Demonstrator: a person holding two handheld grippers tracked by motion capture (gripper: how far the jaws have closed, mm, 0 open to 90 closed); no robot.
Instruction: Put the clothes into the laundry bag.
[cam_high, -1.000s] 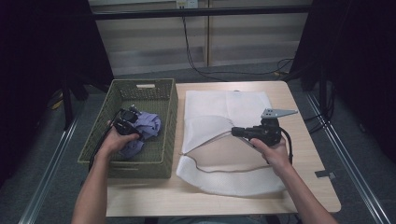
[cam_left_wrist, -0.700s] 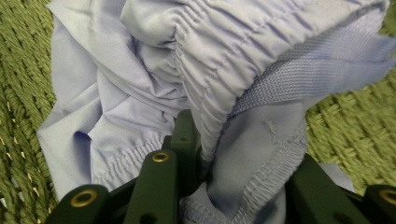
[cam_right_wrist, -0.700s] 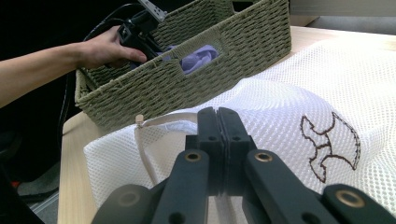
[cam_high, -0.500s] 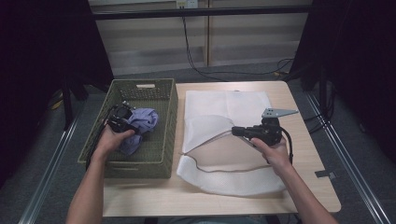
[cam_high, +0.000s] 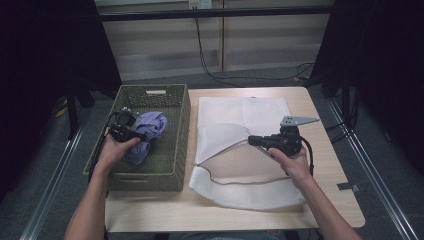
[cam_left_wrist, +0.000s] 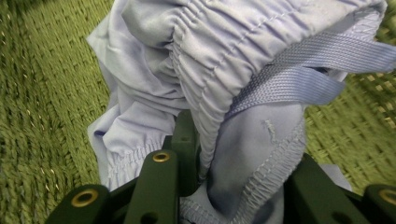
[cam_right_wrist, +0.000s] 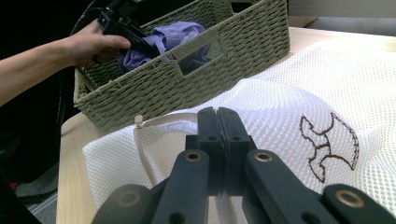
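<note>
The left gripper (cam_high: 131, 131) sat inside the green basket (cam_high: 181, 107) at nine o'clock on the bench (cam_high: 325, 150). Its jaws had just been closing and were clamped on the lilac garment (cam_left_wrist: 224, 84), gathering its elastic hem between them, with the bunched cloth partly raised off the basket floor. At three o'clock the right gripper (cam_right_wrist: 218, 122) had its jaws pressed together on the rim of the white mesh bag (cam_high: 240, 112), holding that edge up so the bag's mouth gaped toward the basket.

Crumpled lavender garment (cam_high: 150, 131) in basket, white mesh bag (cam_high: 240, 150), apparently open-mouthed
</note>
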